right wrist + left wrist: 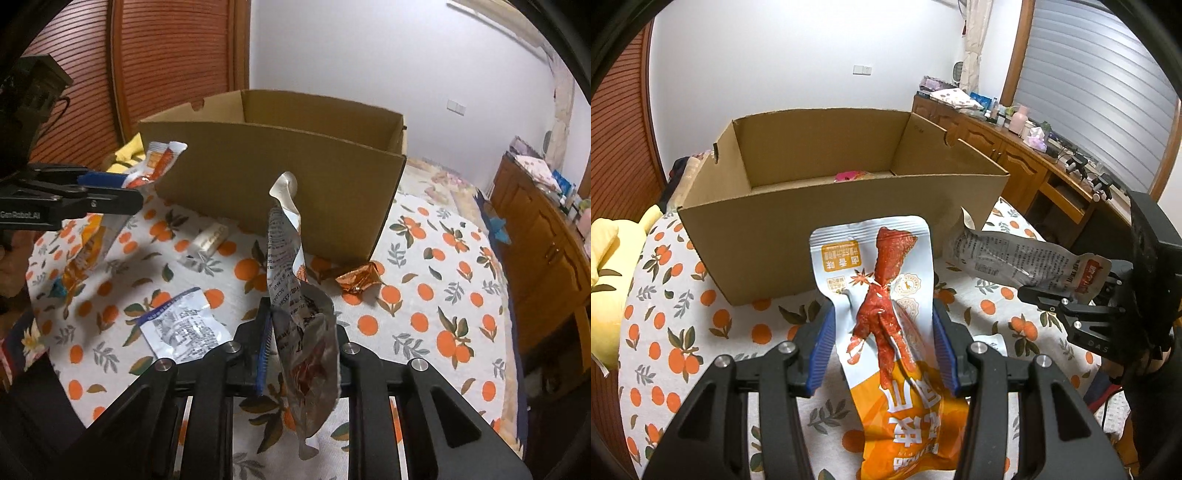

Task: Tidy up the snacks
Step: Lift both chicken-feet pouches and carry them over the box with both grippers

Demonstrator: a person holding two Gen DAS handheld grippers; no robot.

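Observation:
My left gripper [884,325] is shut on an orange-and-silver chicken-foot snack pouch [882,306], held upright just in front of the open cardboard box [798,240]. My right gripper [301,332] is shut on a crumpled silver snack pouch [291,280] with printed text, held above the table before the box [280,177]. The right gripper and its pouch [1008,258] also show at the right of the left wrist view. The left gripper with its pouch [155,166] shows at the left of the right wrist view. A pink packet [847,175] lies inside the box.
On the orange-print tablecloth [443,295] lie a silver-blue pouch [184,328], a small white packet [208,238], an orange wrapper [360,280] and an orange packet [85,254]. A yellow plush [605,266] sits left. A wooden cabinet [1015,155] stands at the right.

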